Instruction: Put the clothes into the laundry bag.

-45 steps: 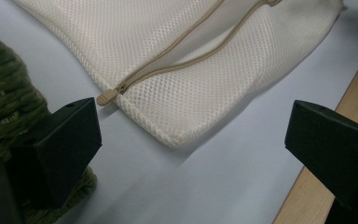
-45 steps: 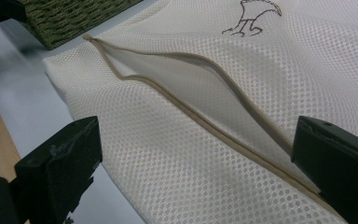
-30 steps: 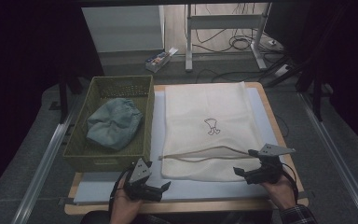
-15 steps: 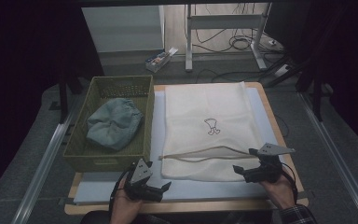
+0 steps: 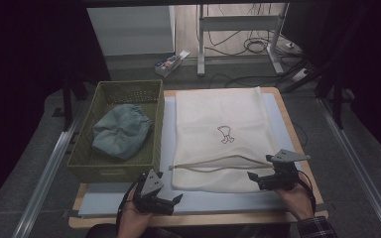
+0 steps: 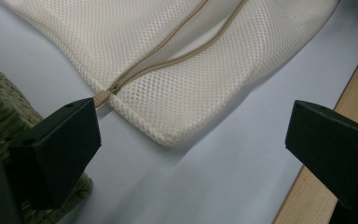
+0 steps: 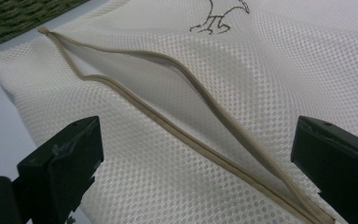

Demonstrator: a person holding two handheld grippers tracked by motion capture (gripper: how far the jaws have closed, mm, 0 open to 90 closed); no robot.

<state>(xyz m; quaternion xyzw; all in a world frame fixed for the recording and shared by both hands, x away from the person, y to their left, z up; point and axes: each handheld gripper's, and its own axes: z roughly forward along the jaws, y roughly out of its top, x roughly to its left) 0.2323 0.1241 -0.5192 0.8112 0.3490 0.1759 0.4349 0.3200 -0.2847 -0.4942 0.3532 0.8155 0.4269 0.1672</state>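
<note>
Both grippers barely shifted since a second ago. Left gripper (image 5: 164,201) and right gripper (image 5: 264,178) hold jaws spread, empty. Mesh laundry bag (image 5: 222,139), zipper (image 7: 177,126) gaping, lies flat at 12 o'clock of them; green basket (image 5: 87,168) at 10 o'clock.

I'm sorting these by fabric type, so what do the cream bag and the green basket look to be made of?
The bag looks like synthetic mesh, matte cream: a regular grid of small holes shows, with a tan zipper tape standing open. The basket looks like woven plastic or fibre, dull olive; its wall shows a weave pattern, but the exact material stays unclear.
</note>
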